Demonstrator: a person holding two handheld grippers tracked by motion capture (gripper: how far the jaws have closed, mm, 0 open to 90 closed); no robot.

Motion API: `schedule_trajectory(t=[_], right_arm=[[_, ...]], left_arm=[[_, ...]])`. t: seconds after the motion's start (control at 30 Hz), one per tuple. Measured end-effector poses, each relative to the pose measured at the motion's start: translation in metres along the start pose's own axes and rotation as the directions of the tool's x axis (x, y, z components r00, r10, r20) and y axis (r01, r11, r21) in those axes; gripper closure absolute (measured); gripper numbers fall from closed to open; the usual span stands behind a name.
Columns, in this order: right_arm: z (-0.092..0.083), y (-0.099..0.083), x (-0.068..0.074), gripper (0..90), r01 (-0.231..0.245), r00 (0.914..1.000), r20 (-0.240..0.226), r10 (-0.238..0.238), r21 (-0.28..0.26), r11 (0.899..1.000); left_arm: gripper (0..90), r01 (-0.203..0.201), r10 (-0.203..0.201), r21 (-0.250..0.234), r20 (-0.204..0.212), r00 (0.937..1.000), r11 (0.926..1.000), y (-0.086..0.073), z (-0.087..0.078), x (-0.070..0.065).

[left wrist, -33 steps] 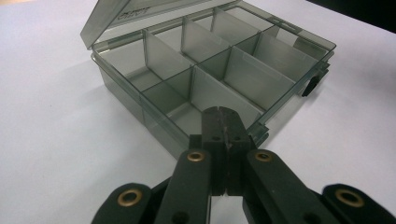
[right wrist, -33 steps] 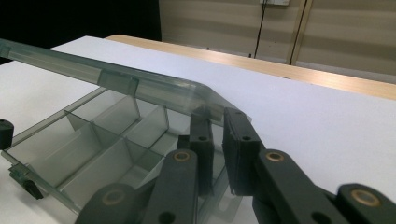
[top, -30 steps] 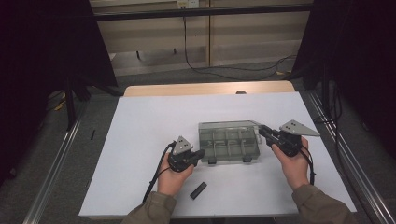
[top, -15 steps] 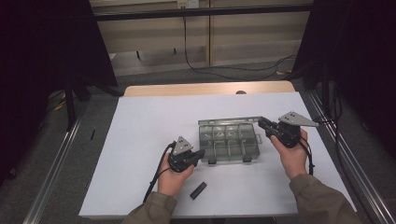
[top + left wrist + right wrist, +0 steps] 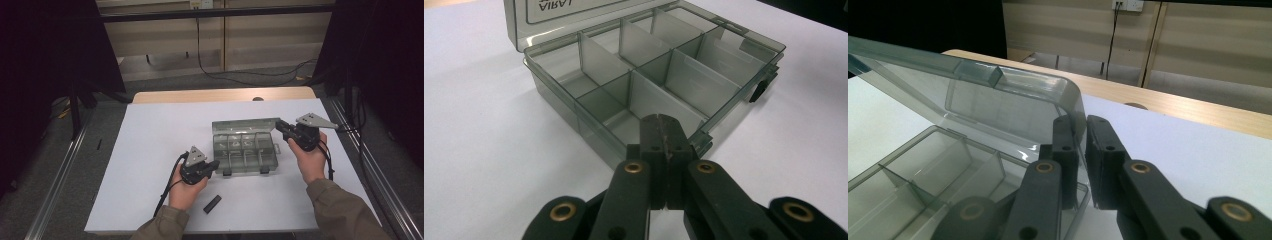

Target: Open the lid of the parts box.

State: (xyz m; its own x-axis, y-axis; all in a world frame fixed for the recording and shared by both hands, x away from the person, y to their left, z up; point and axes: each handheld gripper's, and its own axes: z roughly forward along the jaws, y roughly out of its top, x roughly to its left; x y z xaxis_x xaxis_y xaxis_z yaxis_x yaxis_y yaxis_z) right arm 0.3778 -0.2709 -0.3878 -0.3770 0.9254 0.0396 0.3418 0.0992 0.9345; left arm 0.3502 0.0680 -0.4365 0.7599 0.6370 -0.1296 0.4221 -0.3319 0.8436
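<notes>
Fingers of the right gripper [image 5: 1080,150] are clamped on the corner edge of the lid [image 5: 998,95] of the clear plastic box [image 5: 245,147], which sits on the white table [image 5: 150,150], while the left gripper [image 5: 663,140] has its jaws pressed together, tips resting on the front rim. I judge the box light, stiff, slippery and somewhat brittle. The thin lid is best taken at its edge, with the base held down.

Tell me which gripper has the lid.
The right gripper, its jaws shut on the raised lid edge. The left gripper is shut, pressed on the box front wall.
</notes>
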Motion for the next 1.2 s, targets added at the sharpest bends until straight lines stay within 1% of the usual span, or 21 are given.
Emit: schedule_trajectory(t=[0.13, 0.3, 0.67, 0.83, 1.1, 1.2], right_arm=[[0.004, 0.001, -0.001, 83.8, -0.009, 0.9999, 0.006, 0.009, -0.001, 1.0], [0.009, 0.002, -0.002, 84.1, -0.017, 0.9997, 0.018, 0.017, 0.004, 1.0], [0.019, 0.004, -0.004, 85.0, -0.007, 0.9992, 0.039, 0.006, 0.018, 1.0], [0.023, 0.005, -0.006, 85.3, -0.015, 0.9989, 0.044, 0.014, 0.02, 1.0], [0.028, 0.006, -0.006, 85.3, -0.01, 0.9984, 0.055, 0.009, 0.022, 1.0], [0.03, 0.006, -0.007, 85.5, -0.015, 0.9985, 0.053, 0.014, 0.021, 1.0]], left_arm=[[90.0, 0.007, -0.007, -0.001, 0.001, 1.0, 1.0, 0.0, 0.0, 0.0], [90.0, -0.003, 0.003, 0.001, -0.004, 1.0, 1.0, 0.0, 0.0, 0.0], [90.0, 0.003, -0.003, 0.001, -0.005, 1.0, 1.0, 0.0, 0.0, -0.001], [90.0, 0.002, -0.002, 0.0, -0.006, 1.0, 1.0, 0.0, 0.0, -0.001], [90.0, -0.002, 0.002, 0.0, -0.006, 1.0, 1.0, 0.0, 0.0, -0.001], [90.0, 0.001, -0.001, -0.001, -0.006, 1.0, 1.0, 0.0, 0.0, -0.001]])
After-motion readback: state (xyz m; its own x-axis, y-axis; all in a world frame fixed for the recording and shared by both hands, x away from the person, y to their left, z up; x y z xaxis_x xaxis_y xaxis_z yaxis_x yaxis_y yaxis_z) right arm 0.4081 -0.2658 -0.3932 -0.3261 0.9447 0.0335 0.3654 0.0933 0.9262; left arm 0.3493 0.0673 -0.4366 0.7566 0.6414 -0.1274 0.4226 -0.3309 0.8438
